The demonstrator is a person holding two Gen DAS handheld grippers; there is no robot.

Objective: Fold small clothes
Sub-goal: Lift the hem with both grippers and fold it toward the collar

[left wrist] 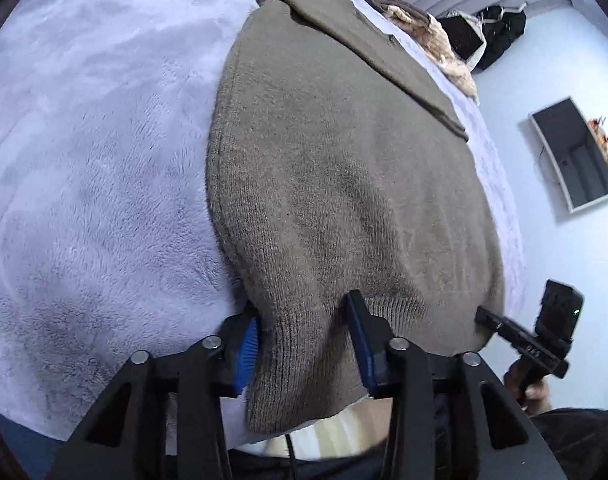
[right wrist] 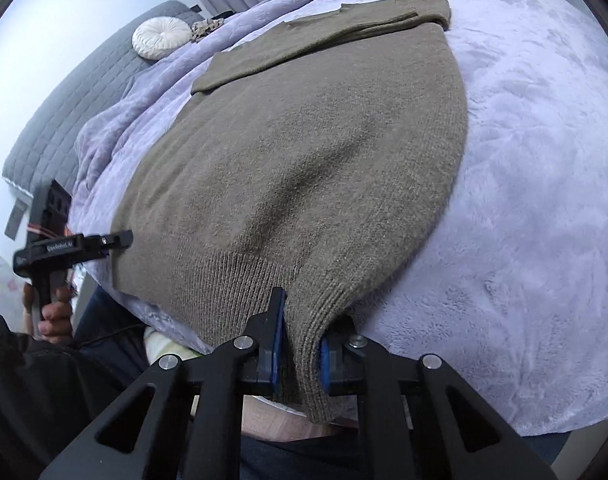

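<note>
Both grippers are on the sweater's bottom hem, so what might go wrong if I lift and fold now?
The left gripper has a thick bunch of the sweater hem between wide-set jaws, so it may slip. The folded sleeve lies loose on top and could slide off. The fluffy blanket may drag the knit.

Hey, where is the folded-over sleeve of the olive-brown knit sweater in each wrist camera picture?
Left wrist view: folded sleeve runs diagonally, top centre towards the right.
Right wrist view: sleeve lies across the top, centre-left.
Shared landmark: lilac fleece blanket underneath.
</note>
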